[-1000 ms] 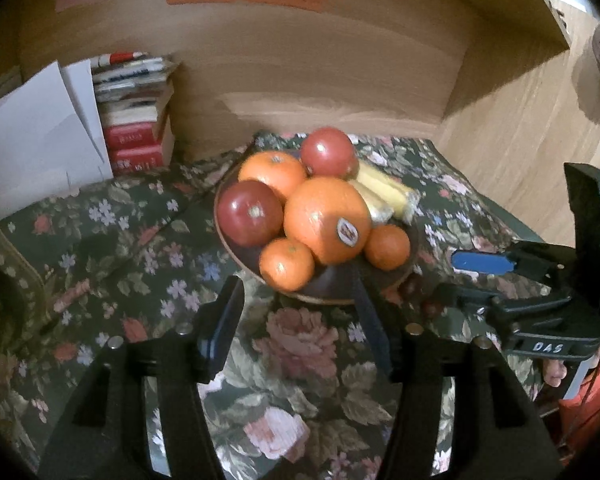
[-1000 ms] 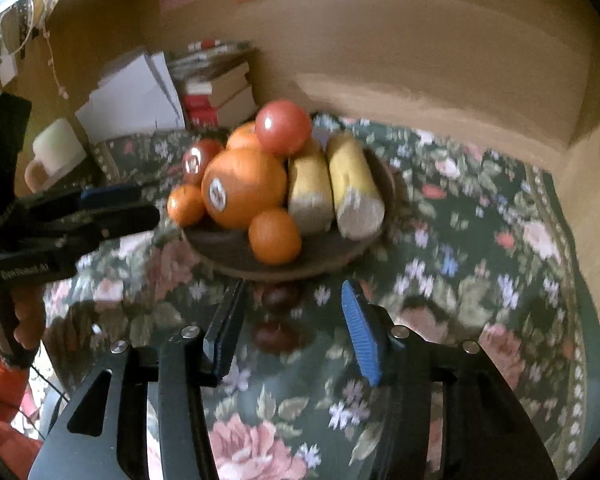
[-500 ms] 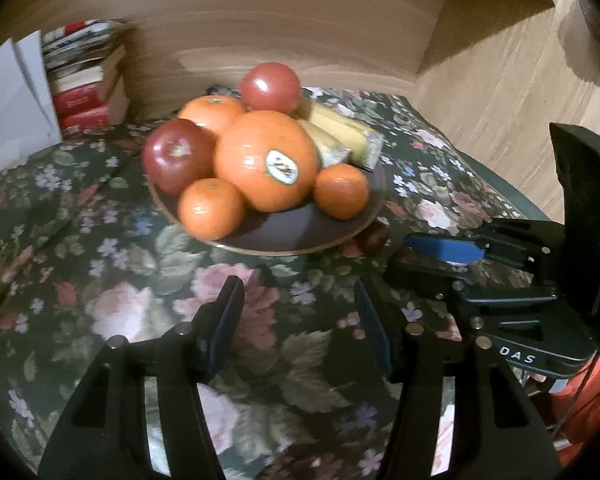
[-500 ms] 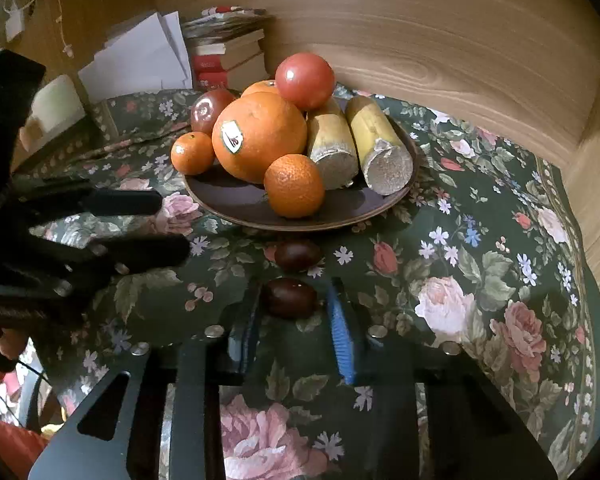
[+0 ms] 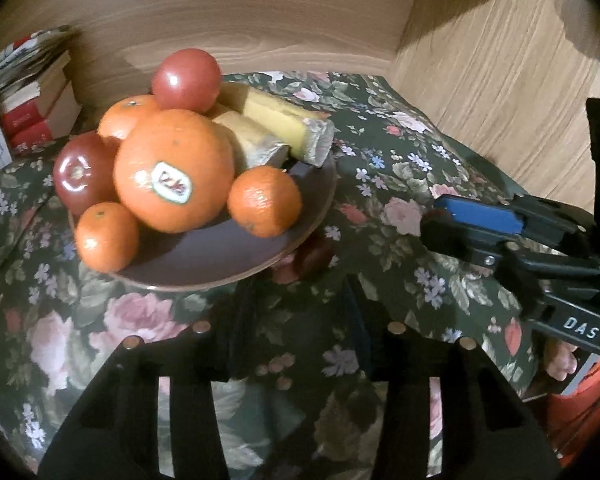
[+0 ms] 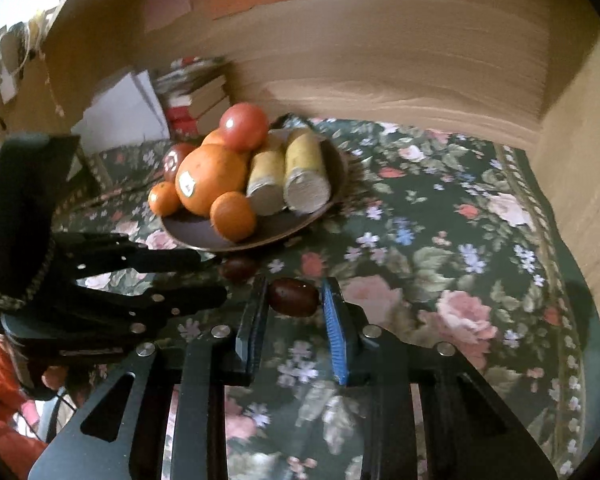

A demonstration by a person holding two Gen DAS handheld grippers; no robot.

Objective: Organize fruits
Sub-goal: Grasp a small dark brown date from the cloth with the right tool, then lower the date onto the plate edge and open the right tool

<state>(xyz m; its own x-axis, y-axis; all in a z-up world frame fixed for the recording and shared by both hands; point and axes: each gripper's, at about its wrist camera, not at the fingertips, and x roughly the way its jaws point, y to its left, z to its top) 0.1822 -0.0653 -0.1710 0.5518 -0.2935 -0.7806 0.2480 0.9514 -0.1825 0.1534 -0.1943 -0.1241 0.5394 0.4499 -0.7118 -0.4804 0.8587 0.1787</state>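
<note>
Fruit crowds a dark brown round plate (image 6: pixel 296 226) on a tabletop draped in a dark green floral cloth (image 6: pixel 440 248), set against light wood panelling. Piled on the plate are a large orange with an oval sticker (image 5: pixel 174 170), three small tangerines, the nearest (image 5: pixel 265 201) at the plate's front edge, a dark red apple (image 5: pixel 82 174), a pinkish-red tomato (image 5: pixel 187 79) on top of the heap, and two yellow cut-ended banana pieces (image 6: pixel 304 174) lying side by side.

The right hand-held gripper (image 6: pixel 294 298), its right finger faced with a blue pad (image 6: pixel 335 332), is closed on a small dark reddish-brown oval fruit (image 6: pixel 293 297), which sits pinched between the two fingertips just in front of the plate. A second dark oval fruit of the same kind (image 6: pixel 238 269) lies on the cloth between the held one and the plate's rim.

The left hand-held gripper (image 5: pixel 296 308) is low over the cloth just before the plate, its black fingers spread apart with nothing between them; in the right wrist view it shows at the left, near the second dark fruit.

A stack of books with red spines (image 5: pixel 36 100) stands at the back left, beside white paper sheets (image 6: pixel 128 110).
</note>
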